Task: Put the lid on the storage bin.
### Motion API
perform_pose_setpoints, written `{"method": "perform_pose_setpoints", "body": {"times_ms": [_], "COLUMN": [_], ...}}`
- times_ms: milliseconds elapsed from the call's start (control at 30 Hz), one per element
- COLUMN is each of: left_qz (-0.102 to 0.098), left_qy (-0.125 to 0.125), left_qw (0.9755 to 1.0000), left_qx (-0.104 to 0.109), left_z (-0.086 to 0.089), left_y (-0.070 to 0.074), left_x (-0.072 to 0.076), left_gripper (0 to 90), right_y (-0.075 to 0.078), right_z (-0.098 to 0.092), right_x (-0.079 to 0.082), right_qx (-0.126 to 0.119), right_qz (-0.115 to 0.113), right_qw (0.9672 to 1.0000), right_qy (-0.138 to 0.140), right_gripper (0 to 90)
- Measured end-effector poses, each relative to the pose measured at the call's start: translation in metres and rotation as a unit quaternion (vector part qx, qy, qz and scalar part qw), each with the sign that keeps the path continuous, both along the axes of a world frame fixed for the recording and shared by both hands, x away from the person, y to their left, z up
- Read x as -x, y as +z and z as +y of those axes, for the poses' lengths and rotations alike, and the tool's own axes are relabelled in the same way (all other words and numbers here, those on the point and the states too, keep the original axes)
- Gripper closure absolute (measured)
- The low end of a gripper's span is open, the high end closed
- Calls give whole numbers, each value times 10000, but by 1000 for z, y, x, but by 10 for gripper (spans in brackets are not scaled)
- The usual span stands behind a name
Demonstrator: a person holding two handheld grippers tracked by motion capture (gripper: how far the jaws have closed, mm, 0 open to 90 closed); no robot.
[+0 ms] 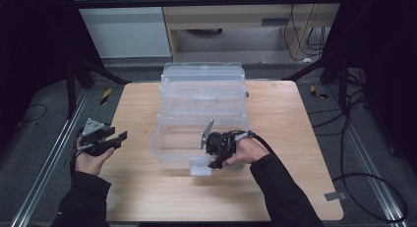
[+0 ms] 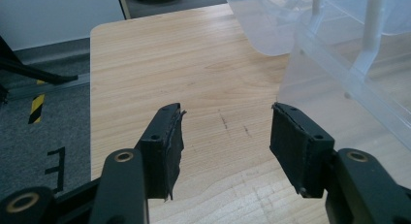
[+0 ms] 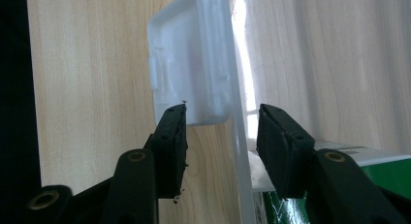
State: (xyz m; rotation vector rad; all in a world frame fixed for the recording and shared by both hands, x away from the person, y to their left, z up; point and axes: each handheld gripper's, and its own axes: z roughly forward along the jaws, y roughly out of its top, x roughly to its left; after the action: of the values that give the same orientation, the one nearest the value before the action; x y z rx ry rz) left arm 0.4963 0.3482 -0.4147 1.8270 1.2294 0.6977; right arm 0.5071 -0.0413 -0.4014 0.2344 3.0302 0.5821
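A clear plastic storage box with its lid thrown back stands in the middle of the wooden table. Its white front latch hangs at the near wall. My right gripper points down at that wall. In the right gripper view its jaws straddle the thin front wall beside the latch, with gaps showing at both pads. My left gripper hovers over bare wood left of the box, open with nothing between its jaws; the box lies ahead to its right.
Something green and white lies inside the box by the right jaw. The open lid reaches past the table's far edge. Black frame legs, cables and grey floor surround the table.
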Motion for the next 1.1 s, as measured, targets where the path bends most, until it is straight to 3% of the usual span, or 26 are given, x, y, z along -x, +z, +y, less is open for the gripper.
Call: {"method": "perform_pose_setpoints", "body": {"times_ms": [400, 767, 1100], "left_qz": [-98, -164, -328], "left_qy": [-108, -341, -680], "left_qw": [9999, 9993, 9971], "left_qx": [24, -32, -2], "left_z": [-4, -10, -20], "left_y": [7, 19, 35], "left_x": [0, -4, -5], "left_gripper": [423, 406, 401], "right_y": [-1, 1, 2], "right_z": [2, 7, 11], "right_x": [-3, -5, -4], "right_qx": [84, 336, 460], "right_qz": [181, 248, 210], "right_qw": [9998, 9991, 9986], "right_qy": [62, 99, 133], "right_gripper": [659, 664, 666]}}
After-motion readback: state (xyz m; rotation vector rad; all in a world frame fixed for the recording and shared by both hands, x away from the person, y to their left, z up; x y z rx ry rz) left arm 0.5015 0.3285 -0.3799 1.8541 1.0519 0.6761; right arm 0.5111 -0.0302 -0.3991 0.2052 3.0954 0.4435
